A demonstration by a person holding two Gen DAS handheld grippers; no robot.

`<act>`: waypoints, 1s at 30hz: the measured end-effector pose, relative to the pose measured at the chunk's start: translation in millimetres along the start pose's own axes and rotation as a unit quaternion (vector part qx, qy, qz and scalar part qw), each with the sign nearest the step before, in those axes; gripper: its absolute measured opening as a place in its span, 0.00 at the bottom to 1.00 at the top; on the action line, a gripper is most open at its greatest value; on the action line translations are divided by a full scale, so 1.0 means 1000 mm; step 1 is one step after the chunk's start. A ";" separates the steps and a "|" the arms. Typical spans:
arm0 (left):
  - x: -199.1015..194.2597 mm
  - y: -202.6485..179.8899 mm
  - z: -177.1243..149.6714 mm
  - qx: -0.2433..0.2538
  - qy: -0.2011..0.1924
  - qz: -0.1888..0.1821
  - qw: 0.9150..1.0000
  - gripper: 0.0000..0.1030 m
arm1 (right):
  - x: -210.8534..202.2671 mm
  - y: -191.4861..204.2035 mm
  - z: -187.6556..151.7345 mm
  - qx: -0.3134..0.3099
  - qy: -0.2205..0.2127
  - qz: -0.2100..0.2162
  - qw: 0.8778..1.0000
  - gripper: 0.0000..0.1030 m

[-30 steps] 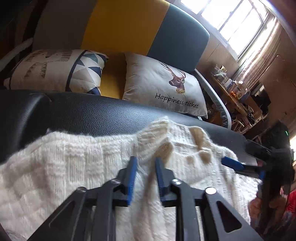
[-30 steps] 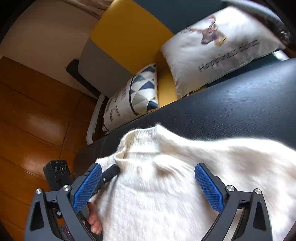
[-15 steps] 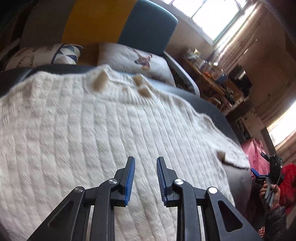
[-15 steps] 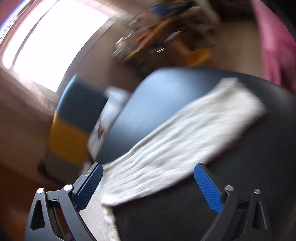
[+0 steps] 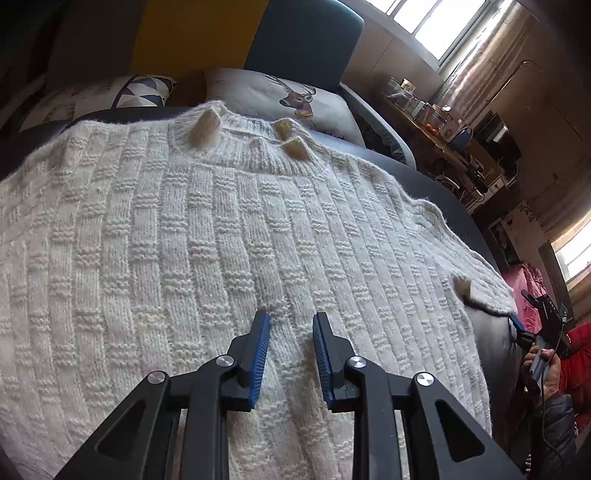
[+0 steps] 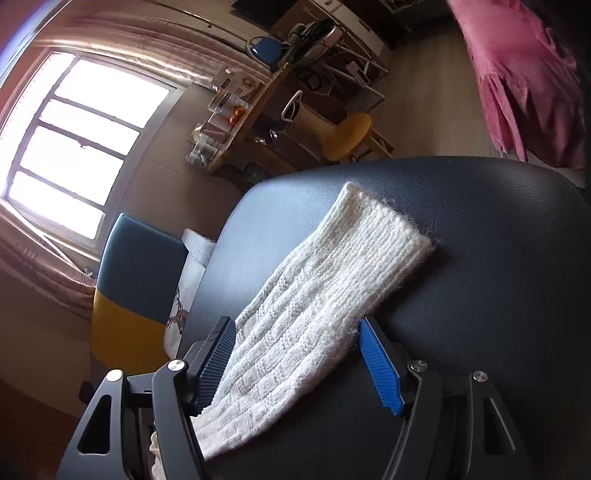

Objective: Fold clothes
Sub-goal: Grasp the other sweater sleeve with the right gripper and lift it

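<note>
Left wrist view: a cream knit sweater (image 5: 229, 236) lies spread flat, front up, over a black padded surface (image 5: 443, 184), collar (image 5: 240, 144) at the far edge, a few tan tufts (image 5: 205, 127) standing up around the neckline. The left gripper (image 5: 290, 325) sits low over the sweater's middle, jaws a narrow gap apart with knit showing between the blue pads (image 5: 260, 354); nothing pinched that can be seen. Whether the tips touch the fabric cannot be told. Beyond the collar, two cushions: a triangle-patterned one (image 5: 110, 96) and a deer-print one (image 5: 291, 99), against a sofa back in yellow and teal (image 5: 306, 33). At the right edge the right gripper (image 5: 517, 325) shows small, just beside the sweater's hem corner, held by a hand (image 5: 546, 369). A cluttered shelf (image 5: 436, 114) and window (image 5: 436, 22) are behind. Right wrist view: the right gripper (image 6: 295, 350) has its jaws wide apart, straddling the sleeve (image 6: 325, 288), which lies flat and straight on the black surface (image 6: 498, 258), cuff end pointing away. The left pad lies against the sleeve's near edge, the right pad just beside the other edge; the sleeve is not clamped. Beyond: a bright window (image 6: 85, 140), a curtain (image 6: 147, 44), a yellow stool (image 6: 347, 136), a pink cloth (image 6: 524, 74) at upper right, and the sofa back (image 6: 136, 280) at left.
</note>
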State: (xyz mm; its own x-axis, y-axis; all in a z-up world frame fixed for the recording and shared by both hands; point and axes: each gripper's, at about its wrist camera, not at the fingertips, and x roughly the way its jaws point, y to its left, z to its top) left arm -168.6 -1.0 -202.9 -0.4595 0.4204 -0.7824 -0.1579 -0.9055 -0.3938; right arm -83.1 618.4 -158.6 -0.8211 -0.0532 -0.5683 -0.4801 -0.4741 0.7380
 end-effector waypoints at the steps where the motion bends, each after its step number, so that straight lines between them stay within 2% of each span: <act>1: 0.000 0.001 0.000 -0.001 -0.001 -0.002 1.000 0.23 | 0.001 -0.001 0.002 -0.001 -0.005 -0.003 1.000 0.58; 3: 0.001 0.003 -0.001 -0.002 -0.001 -0.006 1.000 0.23 | 0.003 -0.007 0.004 0.010 -0.013 -0.016 1.000 0.38; 4: 0.000 0.003 -0.001 -0.003 -0.002 -0.009 1.000 0.23 | 0.004 -0.012 0.005 0.020 -0.015 -0.023 0.999 0.19; 5: -0.001 0.005 -0.002 -0.004 -0.003 -0.013 1.000 0.23 | 0.005 -0.017 0.006 0.031 -0.017 -0.031 0.999 0.10; 9: -0.002 0.010 -0.002 -0.010 -0.004 -0.026 1.000 0.23 | 0.003 -0.034 0.010 0.086 -0.020 0.001 0.996 0.11; 12: -0.003 0.011 -0.002 -0.011 -0.005 -0.031 0.999 0.23 | 0.004 -0.030 0.013 0.091 -0.025 -0.004 0.995 0.15; 16: -0.003 0.012 -0.003 -0.009 -0.005 -0.037 0.999 0.23 | 0.003 -0.022 0.020 0.089 -0.059 -0.022 0.994 0.34; 19: -0.003 0.015 -0.003 -0.013 -0.004 -0.045 0.999 0.23 | 0.005 -0.016 0.028 0.083 -0.075 -0.040 0.993 0.38; 21: -0.002 0.017 -0.003 -0.014 -0.003 -0.050 0.999 0.23 | 0.009 -0.011 0.035 0.076 -0.082 -0.046 0.993 0.47; 23: -0.002 0.018 -0.003 -0.013 -0.004 -0.054 0.998 0.23 | 0.019 -0.003 0.039 0.051 -0.073 -0.057 0.994 0.59; 25: -0.002 0.018 -0.003 -0.011 -0.005 -0.058 0.998 0.23 | 0.030 0.007 0.041 0.018 -0.057 -0.072 0.996 0.63; 27: -0.001 0.019 -0.003 -0.011 -0.006 -0.061 0.998 0.23 | 0.041 0.017 0.043 -0.015 -0.041 -0.087 0.995 0.50; 28: -0.001 0.019 -0.003 -0.012 -0.005 -0.062 0.998 0.23 | 0.046 0.022 0.043 -0.031 -0.034 -0.094 0.995 0.23; 29: -0.001 0.019 -0.003 -0.014 -0.005 -0.063 0.998 0.23 | 0.052 0.027 0.044 -0.048 -0.026 -0.101 0.993 0.08; 30: 0.000 0.019 -0.003 -0.016 -0.004 -0.064 0.998 0.23 | 0.056 0.031 0.044 -0.063 -0.020 -0.110 0.992 0.08</act>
State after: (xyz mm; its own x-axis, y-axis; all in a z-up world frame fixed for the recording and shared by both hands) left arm -168.9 -18.4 -211.6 -0.4444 0.5327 -0.7203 -0.1885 -0.8416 -0.5061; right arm -157.7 639.3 -151.8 -0.7134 0.0965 -0.6941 -0.6084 -0.5768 0.5452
